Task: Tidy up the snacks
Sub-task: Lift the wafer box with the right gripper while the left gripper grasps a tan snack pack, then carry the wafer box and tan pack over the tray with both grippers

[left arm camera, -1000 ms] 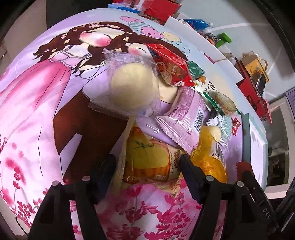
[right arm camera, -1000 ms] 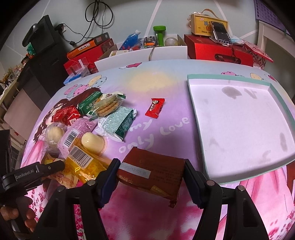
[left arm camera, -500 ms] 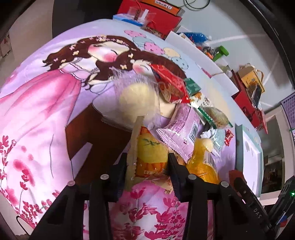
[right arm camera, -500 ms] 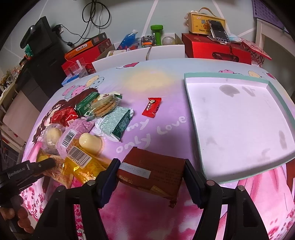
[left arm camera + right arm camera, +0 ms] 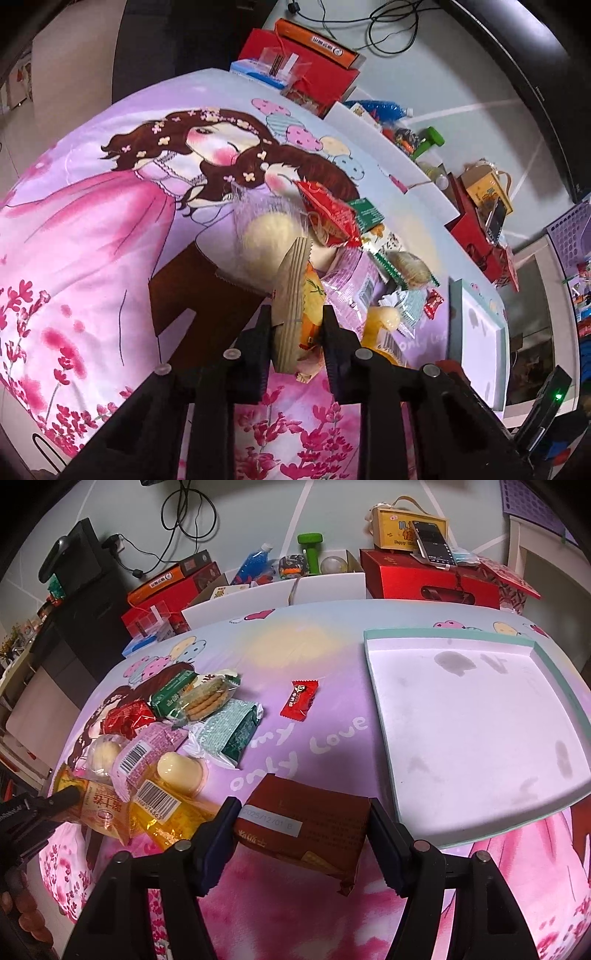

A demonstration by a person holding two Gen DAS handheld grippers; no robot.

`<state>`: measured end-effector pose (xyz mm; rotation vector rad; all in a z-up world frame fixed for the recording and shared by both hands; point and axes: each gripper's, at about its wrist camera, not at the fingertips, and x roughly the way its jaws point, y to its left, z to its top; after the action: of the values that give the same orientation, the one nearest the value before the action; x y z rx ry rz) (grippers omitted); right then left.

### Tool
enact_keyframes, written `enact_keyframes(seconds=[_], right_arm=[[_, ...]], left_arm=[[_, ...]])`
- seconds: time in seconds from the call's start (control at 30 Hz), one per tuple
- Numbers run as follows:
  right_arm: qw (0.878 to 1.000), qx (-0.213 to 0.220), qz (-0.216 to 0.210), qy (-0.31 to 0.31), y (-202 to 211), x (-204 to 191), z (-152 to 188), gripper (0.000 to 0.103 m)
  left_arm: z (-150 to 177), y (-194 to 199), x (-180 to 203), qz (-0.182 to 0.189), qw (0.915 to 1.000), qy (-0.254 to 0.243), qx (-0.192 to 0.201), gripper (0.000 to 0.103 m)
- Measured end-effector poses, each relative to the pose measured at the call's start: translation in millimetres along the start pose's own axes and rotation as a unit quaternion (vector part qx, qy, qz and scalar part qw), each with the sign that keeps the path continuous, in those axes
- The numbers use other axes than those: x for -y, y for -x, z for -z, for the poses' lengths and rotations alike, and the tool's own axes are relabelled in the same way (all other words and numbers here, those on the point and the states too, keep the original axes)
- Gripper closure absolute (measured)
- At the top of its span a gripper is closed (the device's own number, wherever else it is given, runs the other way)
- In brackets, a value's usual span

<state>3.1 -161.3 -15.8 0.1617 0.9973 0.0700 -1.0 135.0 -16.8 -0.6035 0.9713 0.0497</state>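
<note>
My left gripper (image 5: 295, 325) is shut on an orange-yellow snack packet (image 5: 293, 295), lifted on edge off the printed cloth; it also shows in the right wrist view (image 5: 92, 806), with the left gripper (image 5: 62, 797) at the far left. My right gripper (image 5: 303, 819) is shut on a brown snack packet (image 5: 306, 823) just left of the shallow white tray's green rim (image 5: 443, 635). A pile of snacks lies left of it: a clear yellow packet (image 5: 166, 805), a pink packet (image 5: 144, 753), a green packet (image 5: 232, 731), biscuits (image 5: 207, 699), a red packet (image 5: 127, 716).
A small red candy (image 5: 300, 699) lies alone mid-table. A white divider (image 5: 273, 594) lines the far edge, with red boxes (image 5: 428, 579), a green dumbbell (image 5: 310, 544), a blue bottle (image 5: 253, 561) and a phone (image 5: 432, 542) behind it.
My left gripper has closed on the orange-yellow packet and lifted it up on edge. The right gripper keeps its hold on the brown packet and has barely moved.
</note>
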Motion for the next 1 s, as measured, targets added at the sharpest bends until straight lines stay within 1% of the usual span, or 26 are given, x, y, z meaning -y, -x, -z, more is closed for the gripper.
enact_keyframes(seconds=[0.23,0.4,0.5,0.63,0.77,0.87,1.0], right_arm=[[1.000,0.000,0.000,0.000,0.0,0.0,-0.2,0.032],[1.000,0.006,-0.001,-0.003,3.5,3.4,-4.4,0.032],[1.000,0.014,0.003,-0.012,6.9,11.8,-11.7,0.032],[0.999,0.033,0.022,-0.032,13.7,32.0,-23.3,0.032],[0.997,0.040,0.037,-0.059,16.9,55.9,-29.8,0.032],[0.995,0.041,0.039,-0.080,18.5,70.3,-31.7,0.032],[0.994,0.045,0.042,-0.088,21.3,77.7,-32.5,0.032]], left_arm=[[-2.6,12.9,-0.2,0.007,0.9998,0.004,0.021,0.077],[-3.8,24.8,6.7,0.018,0.9992,-0.002,0.037,0.077],[-4.4,29.5,17.0,0.027,0.9986,-0.014,0.043,0.077],[-5.6,30.9,30.0,0.041,0.9979,-0.023,0.045,0.078],[-6.9,37.2,35.3,0.031,0.9974,-0.028,0.059,0.078],[-8.2,43.1,33.9,0.029,0.9970,-0.024,0.068,0.078],[-8.7,46.2,28.8,-0.001,0.9968,-0.021,0.078,0.078]])
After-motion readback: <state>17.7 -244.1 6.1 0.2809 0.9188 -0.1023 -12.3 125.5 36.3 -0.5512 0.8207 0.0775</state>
